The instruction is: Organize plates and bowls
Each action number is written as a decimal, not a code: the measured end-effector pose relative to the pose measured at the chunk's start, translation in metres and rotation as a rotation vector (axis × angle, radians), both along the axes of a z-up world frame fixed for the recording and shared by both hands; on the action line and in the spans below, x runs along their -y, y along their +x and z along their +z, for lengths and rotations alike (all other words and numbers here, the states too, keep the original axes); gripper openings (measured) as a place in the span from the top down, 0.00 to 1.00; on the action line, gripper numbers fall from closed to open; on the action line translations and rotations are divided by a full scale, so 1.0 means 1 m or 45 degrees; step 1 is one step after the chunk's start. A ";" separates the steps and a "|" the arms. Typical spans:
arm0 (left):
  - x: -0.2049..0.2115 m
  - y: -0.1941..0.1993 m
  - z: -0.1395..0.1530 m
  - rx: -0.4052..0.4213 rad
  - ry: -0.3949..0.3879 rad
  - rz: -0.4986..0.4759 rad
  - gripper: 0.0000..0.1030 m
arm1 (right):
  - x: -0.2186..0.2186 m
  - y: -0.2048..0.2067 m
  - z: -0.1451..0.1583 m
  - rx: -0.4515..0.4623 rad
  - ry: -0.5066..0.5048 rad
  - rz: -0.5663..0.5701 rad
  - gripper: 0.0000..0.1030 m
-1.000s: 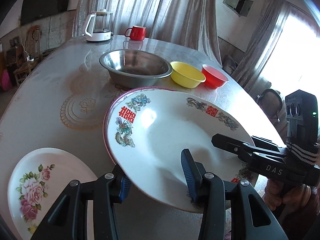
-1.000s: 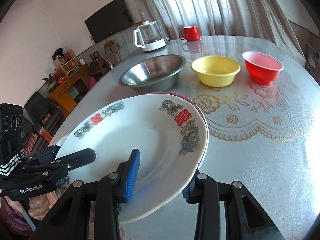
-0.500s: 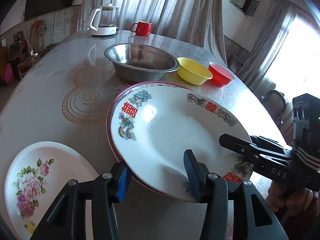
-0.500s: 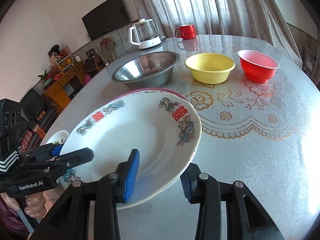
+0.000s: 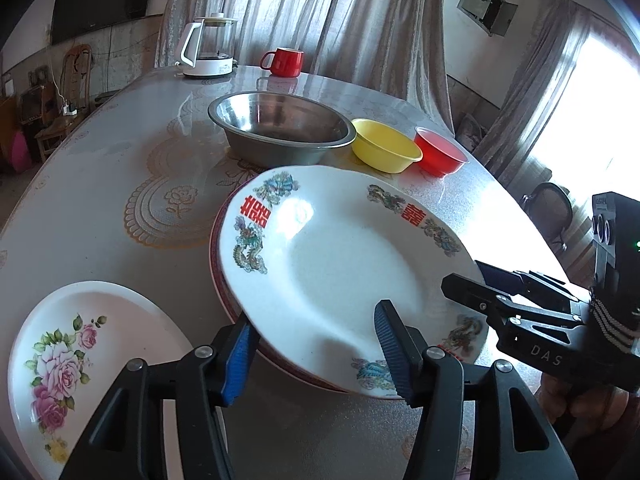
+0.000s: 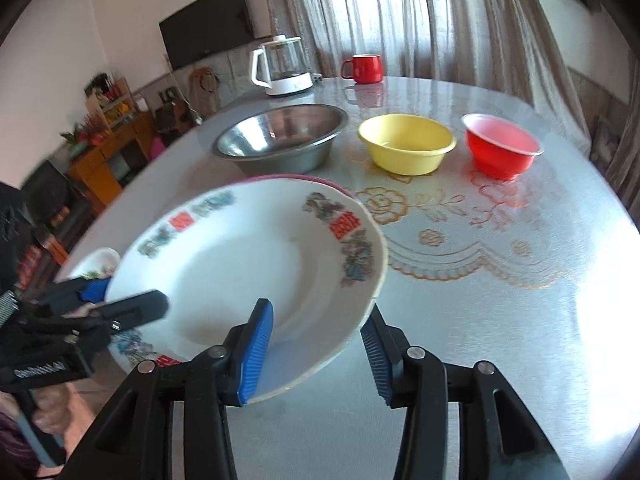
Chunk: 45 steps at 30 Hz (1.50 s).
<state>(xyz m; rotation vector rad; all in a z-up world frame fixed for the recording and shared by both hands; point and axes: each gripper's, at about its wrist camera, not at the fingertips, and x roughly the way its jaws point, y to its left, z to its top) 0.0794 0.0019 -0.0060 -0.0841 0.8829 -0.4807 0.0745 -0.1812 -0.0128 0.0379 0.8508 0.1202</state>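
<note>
A large white plate (image 5: 340, 260) (image 6: 248, 264) with dragons and red characters lies on a pink-rimmed plate (image 5: 214, 240) (image 6: 288, 178) on the table. My left gripper (image 5: 314, 360) straddles its near rim; the jaws are opening and the pads no longer press on it. My right gripper (image 6: 316, 352) straddles the opposite rim, its jaws also opening, and it shows at the right in the left wrist view (image 5: 472, 284). A rose-patterned plate (image 5: 80, 340) (image 6: 100, 262) lies beside the stack. Behind stand a steel bowl (image 5: 280, 132) (image 6: 280, 140), a yellow bowl (image 5: 386, 146) (image 6: 406, 144) and a red bowl (image 5: 438, 156) (image 6: 500, 148).
A glass kettle (image 5: 210, 52) (image 6: 282, 66) and a red mug (image 5: 284, 62) (image 6: 364, 68) stand at the far end of the round table (image 5: 100, 180) (image 6: 520, 320). Curtains hang behind it. A person's hand grips each handle at the table's near edge.
The large plate has come down from a raised tilt onto the pink-rimmed plate. Both grippers' jaws have widened around its rim.
</note>
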 end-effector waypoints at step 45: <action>0.001 0.006 -0.003 0.035 0.042 0.068 0.20 | 0.013 -0.010 -0.002 0.045 0.028 -0.057 0.55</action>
